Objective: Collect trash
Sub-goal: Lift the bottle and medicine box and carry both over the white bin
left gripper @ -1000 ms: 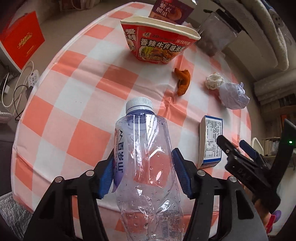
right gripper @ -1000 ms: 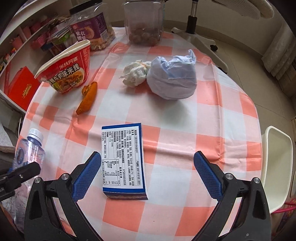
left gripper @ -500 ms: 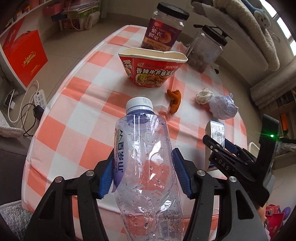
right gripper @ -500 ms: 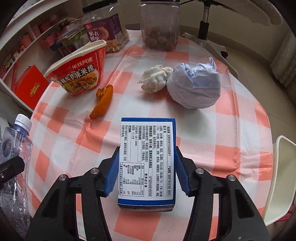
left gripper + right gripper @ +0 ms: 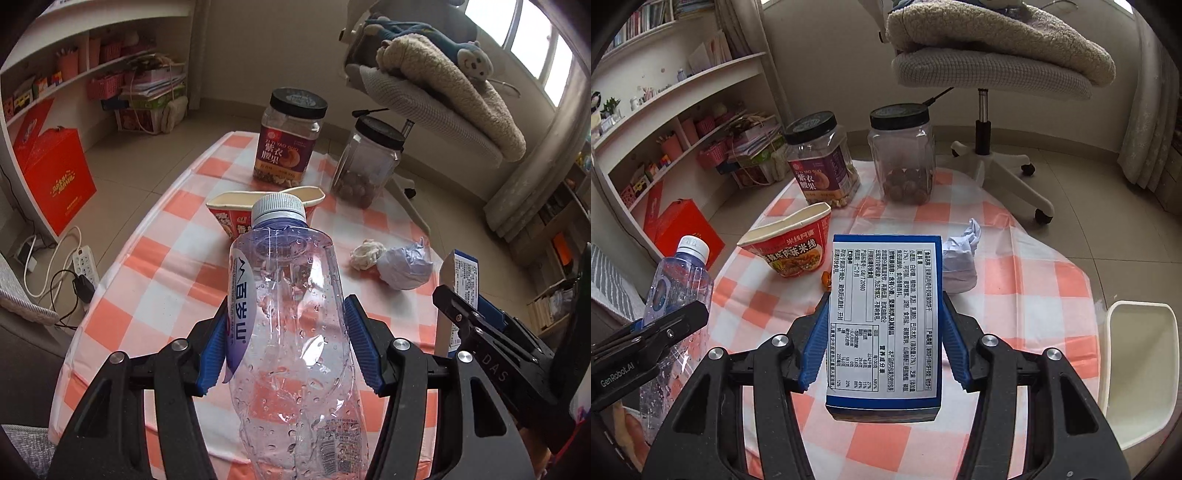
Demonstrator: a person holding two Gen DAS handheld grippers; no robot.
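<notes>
Since a second ago the right hand-held gripper (image 5: 882, 339), then spread around the blue-and-white carton (image 5: 884, 325) lying flat on the worktop (image 5: 1034, 280), has pinched it and raised it above the checked cloth, and the left hand-held gripper (image 5: 286, 345) has carried the crumpled plastic bottle (image 5: 291, 339) higher too. Both blue pads now press against their loads: the left pair squeezes the bottle's dented waist, cap pointing away, and the right pair clamps the carton's long sides, printed panel facing the camera. In the left wrist view the carton (image 5: 463, 280) shows at the right edge, held in the other tool. On the worktop, the red noodle cup (image 5: 792, 251) stands open at the left, with an orange scrap (image 5: 826, 279) just beside it. A crumpled paper ball (image 5: 404, 267) and a smaller white wad (image 5: 365, 254) lie touching toward the right. Two black-lidded jars, one labelled (image 5: 822, 162) and one clear (image 5: 903, 155), stand at the far edge. A cream bin (image 5: 1141, 369) sits off the worktop's right side.
</notes>
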